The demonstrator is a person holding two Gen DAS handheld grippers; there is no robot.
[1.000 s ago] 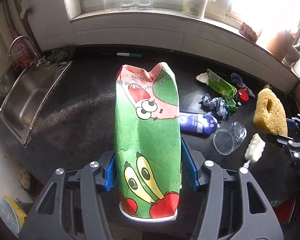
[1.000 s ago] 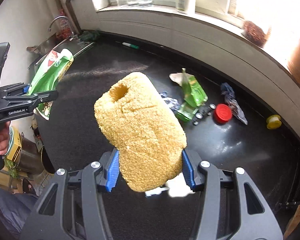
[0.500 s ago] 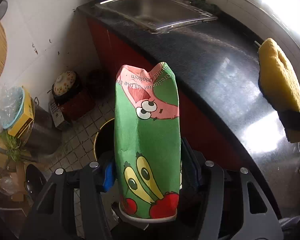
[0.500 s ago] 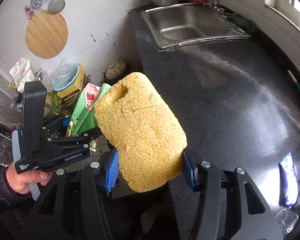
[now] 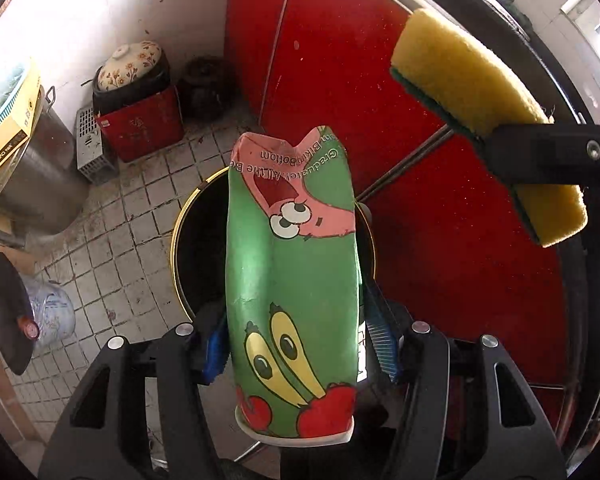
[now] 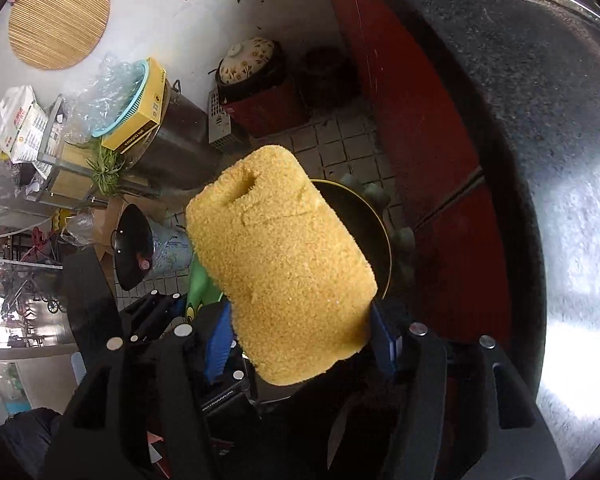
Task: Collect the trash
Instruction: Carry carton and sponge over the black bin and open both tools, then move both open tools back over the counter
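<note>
My left gripper (image 5: 296, 340) is shut on a crushed green paper cup (image 5: 292, 264) with cartoon print and points steeply down. Straight under the cup on the tiled floor stands a black bin with a gold rim (image 5: 180, 240). The right gripper (image 6: 300, 340) has a yellow sponge (image 6: 276, 256) between its blue pads. Its jaws are opening, and the sponge still sits against both pads. The sponge hangs over the same bin's rim (image 6: 384, 240). In the left wrist view the sponge (image 5: 472, 92) and the right gripper's black finger (image 5: 548, 152) show at upper right. The cup's green edge (image 6: 200, 292) shows behind the sponge.
A red cabinet front (image 5: 440, 220) rises right of the bin, under the black countertop (image 6: 540, 160). Against the wall stand a red box (image 5: 140, 128) bearing a flowered clay pot (image 5: 132, 64), and a steel pot (image 5: 32, 168). A black wok (image 5: 8, 312) leans at left.
Both grippers swung off the countertop and dropped toward the floor, carrying cup and sponge. The bin now lies directly beneath them. The right pads stand slightly wider around the sponge.
</note>
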